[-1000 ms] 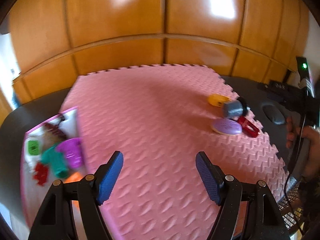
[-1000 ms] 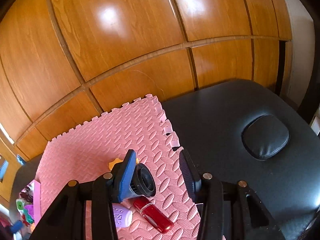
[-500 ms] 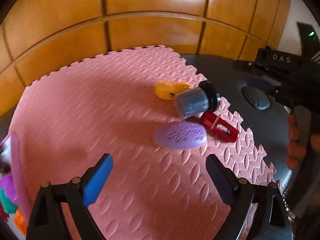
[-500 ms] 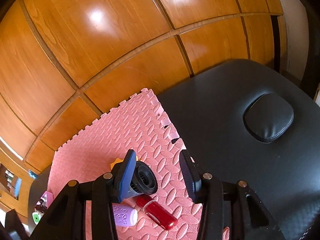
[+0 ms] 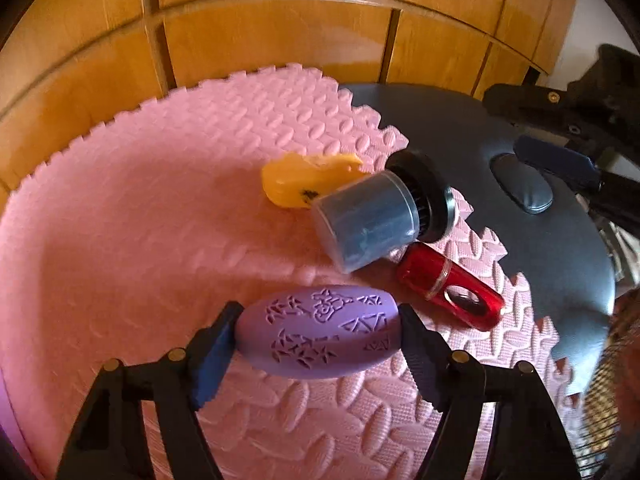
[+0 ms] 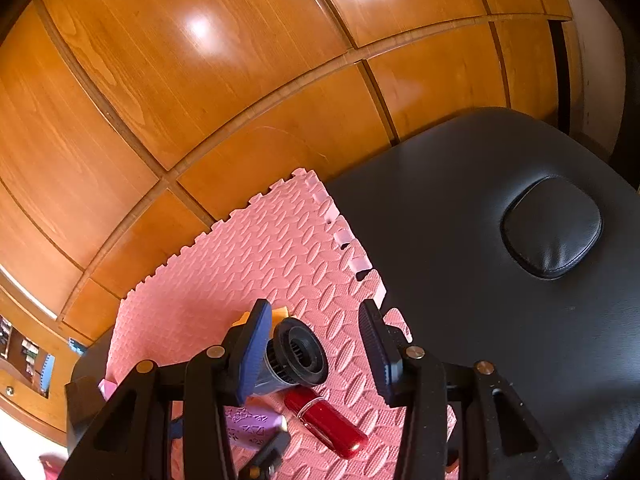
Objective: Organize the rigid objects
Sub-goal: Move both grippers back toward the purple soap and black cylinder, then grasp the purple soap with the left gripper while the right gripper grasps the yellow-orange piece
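A purple patterned oval object (image 5: 320, 332) lies on the pink foam mat (image 5: 140, 240). My left gripper (image 5: 316, 340) has its jaws around its two ends, pads touching it. Behind it lie a grey-and-black cylinder (image 5: 376, 216), a yellow object (image 5: 304, 180) and a red oblong object (image 5: 448, 288). My right gripper (image 6: 316, 348) is open, hovering above the cylinder (image 6: 296, 352) and red object (image 6: 324, 420); the purple object (image 6: 248, 424) shows low between its arms.
The mat lies on a black padded table (image 6: 500, 280) with a round face pad (image 6: 552, 232). A wooden panelled wall (image 5: 280, 40) stands behind. The right gripper shows at the right edge of the left wrist view (image 5: 568, 160).
My left gripper has moved forward and right from the tray side to the purple object and closed its jaws around it. The right gripper has barely moved.
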Motion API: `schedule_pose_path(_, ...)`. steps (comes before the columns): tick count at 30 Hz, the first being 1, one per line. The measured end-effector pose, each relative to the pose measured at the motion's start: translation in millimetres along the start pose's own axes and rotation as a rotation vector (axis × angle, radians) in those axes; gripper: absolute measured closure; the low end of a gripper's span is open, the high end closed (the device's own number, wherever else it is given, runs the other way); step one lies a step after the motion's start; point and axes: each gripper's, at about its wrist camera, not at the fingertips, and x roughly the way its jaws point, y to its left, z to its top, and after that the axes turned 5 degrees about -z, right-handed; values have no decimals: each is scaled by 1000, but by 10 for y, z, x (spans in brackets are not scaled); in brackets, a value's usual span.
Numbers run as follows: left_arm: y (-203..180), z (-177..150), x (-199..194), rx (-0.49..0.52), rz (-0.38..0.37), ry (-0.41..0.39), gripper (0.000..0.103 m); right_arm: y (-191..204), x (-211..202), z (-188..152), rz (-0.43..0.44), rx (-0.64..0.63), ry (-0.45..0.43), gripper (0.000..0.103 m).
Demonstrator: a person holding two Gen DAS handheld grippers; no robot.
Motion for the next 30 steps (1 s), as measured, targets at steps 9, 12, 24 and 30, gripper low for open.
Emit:
schedule_pose_path(9,290,-565,-405,-105,76,-63,27,-14,12,-11,-26,-8,1,58)
schedule_pose_path(12,385,-839,-582,-129,123,-95,26,-5,20,-22,-40,-19,4,58)
schedule_pose_path(24,434,-1021,-631,-113,148,-152,27,557,113,-71,-12,-266,36,58)
schedule_pose_path(30,448,-1033,-654,-118,140,-158,27,1158,495,80,-43,-456,192,28)
